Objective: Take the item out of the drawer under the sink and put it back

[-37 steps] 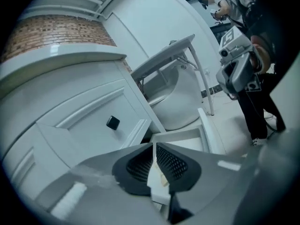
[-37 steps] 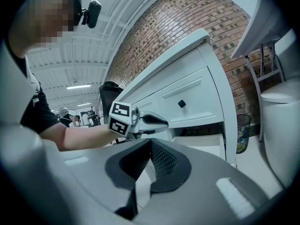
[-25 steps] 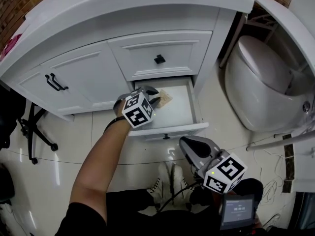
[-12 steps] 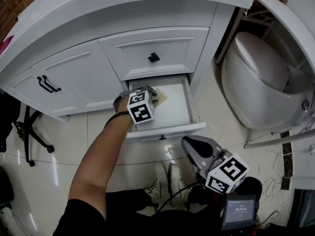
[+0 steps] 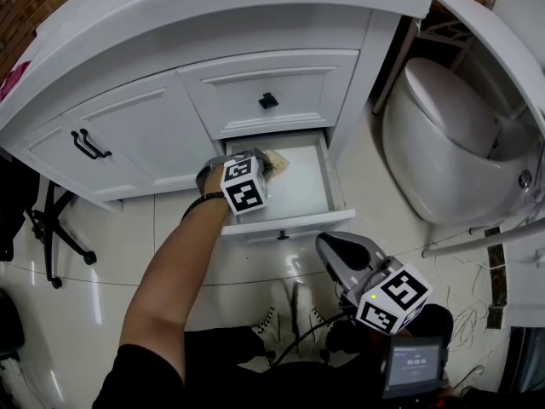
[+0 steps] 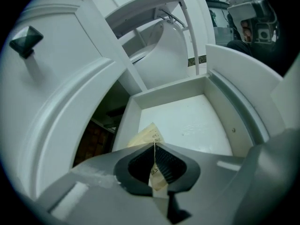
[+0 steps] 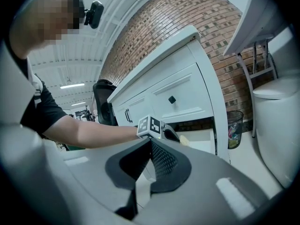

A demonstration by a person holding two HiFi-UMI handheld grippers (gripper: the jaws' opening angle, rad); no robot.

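Observation:
The low drawer point(image 5: 306, 196) under the sink cabinet stands pulled open, its white floor bare. My left gripper point(image 5: 266, 164) reaches over its back left corner, shut on a tan paper packet point(image 5: 279, 159). In the left gripper view the packet point(image 6: 149, 136) is pinched edge-on between the ribbed pads point(image 6: 165, 165), sticking out above the drawer floor point(image 6: 192, 121). My right gripper point(image 5: 327, 247) hangs low in front of the drawer, near the person's legs, shut on nothing. The right gripper view looks past its closed jaws point(image 7: 149, 149) to the packet point(image 7: 183, 139).
Above the open drawer is a closed drawer with a black knob point(image 5: 268, 100). A cabinet door with black handles point(image 5: 90, 143) is at the left. A white toilet point(image 5: 451, 143) stands at the right, a bin point(image 7: 234, 125) beside it. A chair base point(image 5: 51, 228) sits far left.
The left gripper with the packet has shifted a little toward the drawer's back left corner. The right gripper has barely moved.

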